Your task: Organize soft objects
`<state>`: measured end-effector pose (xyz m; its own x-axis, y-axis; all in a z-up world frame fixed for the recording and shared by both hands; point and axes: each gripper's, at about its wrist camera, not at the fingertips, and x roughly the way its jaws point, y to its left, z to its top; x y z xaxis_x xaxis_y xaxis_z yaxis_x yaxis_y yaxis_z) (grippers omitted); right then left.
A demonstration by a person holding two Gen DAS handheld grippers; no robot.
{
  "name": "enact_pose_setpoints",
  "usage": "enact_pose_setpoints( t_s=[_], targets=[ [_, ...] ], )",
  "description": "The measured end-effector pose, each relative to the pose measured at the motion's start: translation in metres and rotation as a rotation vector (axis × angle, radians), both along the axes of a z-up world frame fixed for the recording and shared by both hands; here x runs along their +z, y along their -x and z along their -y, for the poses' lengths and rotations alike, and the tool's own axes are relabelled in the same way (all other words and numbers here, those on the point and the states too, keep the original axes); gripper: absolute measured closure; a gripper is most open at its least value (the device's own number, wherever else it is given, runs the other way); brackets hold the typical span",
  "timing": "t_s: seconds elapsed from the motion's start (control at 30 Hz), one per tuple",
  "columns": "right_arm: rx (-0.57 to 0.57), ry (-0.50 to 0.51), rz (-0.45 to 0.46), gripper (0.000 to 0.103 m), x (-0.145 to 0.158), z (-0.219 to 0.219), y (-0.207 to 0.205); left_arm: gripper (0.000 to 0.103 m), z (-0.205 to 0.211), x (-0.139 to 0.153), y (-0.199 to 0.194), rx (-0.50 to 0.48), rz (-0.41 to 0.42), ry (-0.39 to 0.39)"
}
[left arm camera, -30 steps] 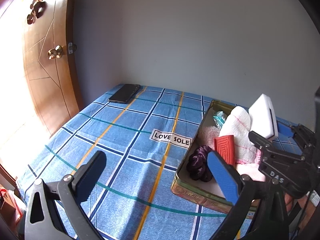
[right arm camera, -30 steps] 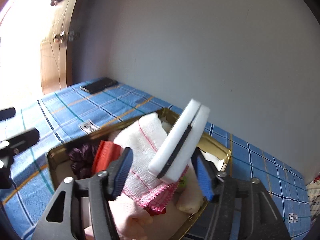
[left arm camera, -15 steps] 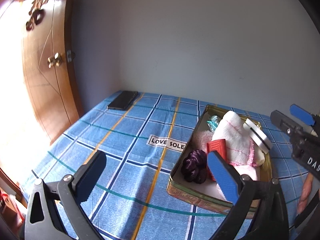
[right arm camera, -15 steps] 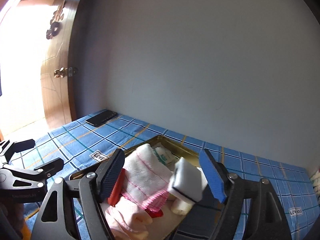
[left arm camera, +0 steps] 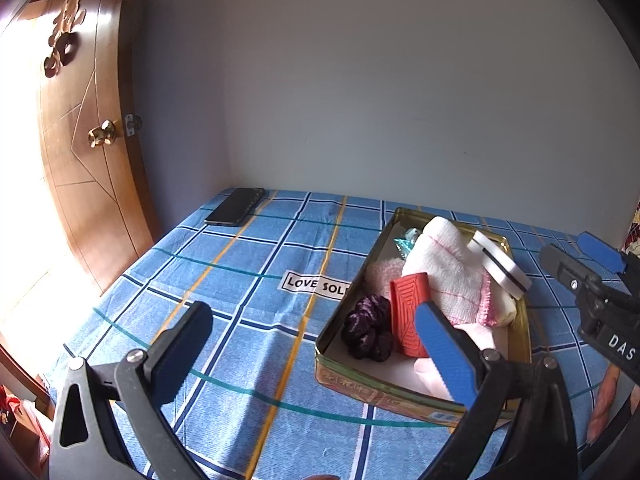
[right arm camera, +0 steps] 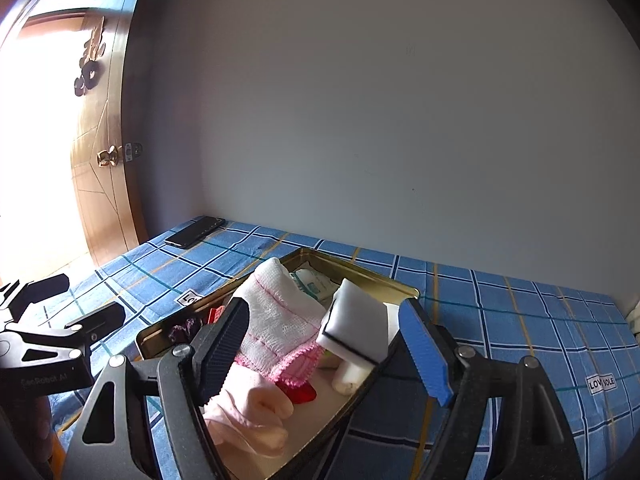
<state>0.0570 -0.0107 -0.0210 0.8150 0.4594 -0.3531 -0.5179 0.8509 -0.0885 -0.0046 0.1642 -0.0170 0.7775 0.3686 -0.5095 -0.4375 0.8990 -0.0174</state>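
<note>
One black phone (left arm camera: 235,207) on the checked cloth (left arm camera: 248,312), well apart from the tin (left arm camera: 404,394)

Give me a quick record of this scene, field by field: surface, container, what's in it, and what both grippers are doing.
surface: blue checked cloth
container: open gold tin
contents: white sponge, white-pink cloth, red item, purple scrunchie
left gripper: open, empty
right gripper: open, jaws just widened, sponge lies loose in tin
elsewhere: phone near door
</note>
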Motion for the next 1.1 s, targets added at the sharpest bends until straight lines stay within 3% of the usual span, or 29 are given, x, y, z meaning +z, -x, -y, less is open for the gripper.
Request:
enact_pose_setpoints(
  t_s=[1.1],
  targets=[
    [0.019, -0.03, 0.001, 0.024, 0.004, 0.006, -0.001, 0.0, 0.011, 0.017, -0.008, -0.027, -0.013, -0.053]
  ],
)
